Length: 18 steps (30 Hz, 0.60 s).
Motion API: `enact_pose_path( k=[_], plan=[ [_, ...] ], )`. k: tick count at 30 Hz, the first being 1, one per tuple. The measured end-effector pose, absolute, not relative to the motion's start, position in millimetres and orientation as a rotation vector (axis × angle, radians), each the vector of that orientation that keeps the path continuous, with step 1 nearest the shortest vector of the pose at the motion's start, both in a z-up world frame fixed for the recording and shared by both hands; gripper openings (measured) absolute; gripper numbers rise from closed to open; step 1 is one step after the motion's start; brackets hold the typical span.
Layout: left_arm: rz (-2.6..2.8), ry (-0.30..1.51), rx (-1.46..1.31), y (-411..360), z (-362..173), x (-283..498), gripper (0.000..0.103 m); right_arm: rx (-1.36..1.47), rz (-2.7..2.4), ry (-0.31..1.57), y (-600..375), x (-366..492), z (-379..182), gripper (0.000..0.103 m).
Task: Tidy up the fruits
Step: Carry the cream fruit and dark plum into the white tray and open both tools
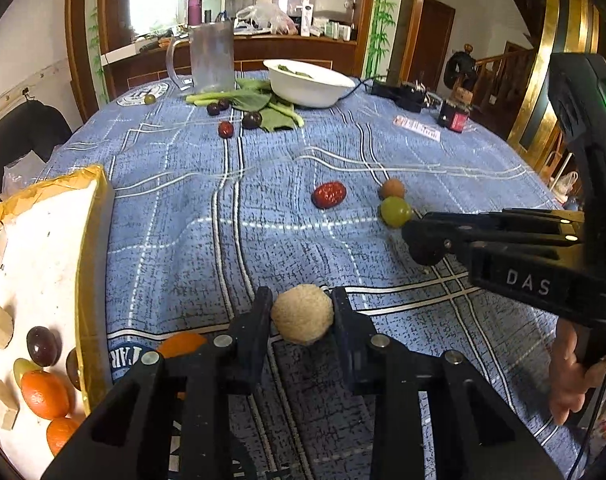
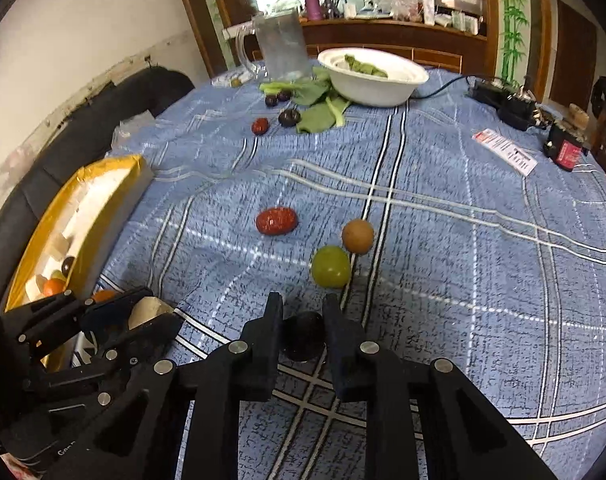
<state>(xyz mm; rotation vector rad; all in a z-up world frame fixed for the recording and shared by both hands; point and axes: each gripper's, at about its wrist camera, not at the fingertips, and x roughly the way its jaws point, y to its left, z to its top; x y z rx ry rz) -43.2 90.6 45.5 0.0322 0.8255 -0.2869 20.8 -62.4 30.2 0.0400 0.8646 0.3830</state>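
My left gripper (image 1: 301, 314) is shut on a pale beige round fruit (image 1: 301, 314) just above the blue cloth; it also shows in the right wrist view (image 2: 145, 310). My right gripper (image 2: 303, 328) is shut on a dark plum (image 2: 303, 336); it shows in the left wrist view (image 1: 423, 240) near a green grape (image 1: 396, 211). A red date (image 1: 329, 195), (image 2: 276, 221) and a brown round fruit (image 1: 392, 189), (image 2: 357, 236) lie mid-table next to the grape (image 2: 330, 267). A yellow-rimmed box (image 1: 91, 240), (image 2: 115, 184) at the left holds oranges (image 1: 45, 394) and a dark plum (image 1: 43, 345).
At the far end stand a glass mug (image 1: 211, 58), a white bowl (image 1: 309, 82) and green leaves (image 1: 259, 104), with dark plums (image 1: 251, 120) and a red date (image 1: 225, 129) beside them. An orange (image 1: 181, 345) lies by the box. A power strip (image 2: 503, 100) is at the far right.
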Motion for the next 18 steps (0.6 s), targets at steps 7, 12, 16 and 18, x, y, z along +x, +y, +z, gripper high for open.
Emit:
enact_pose_path(
  k=[7, 12, 16, 18],
  plan=[
    [-0.296, 0.789, 0.007, 93.5, 51.1, -47.3, 0.028, 0.106, 0.352, 0.812, -74.6, 21.8, 38.5, 0.021],
    [-0.296, 0.779, 0.006, 93.1, 51.5, -48.0, 0.028, 0.147, 0.319, 0.801, -84.6, 25.4, 39.2, 0.021],
    [-0.296, 0.768, 0.001, 94.1, 52.7, -50.1, 0.028, 0.152, 0.307, 0.799, -85.6, 21.9, 40.3, 0.021],
    [-0.295, 0.757, 0.001, 94.8, 54.3, -51.5, 0.028, 0.149, 0.293, 0.802, -85.1, 17.5, 40.6, 0.021]
  ],
)
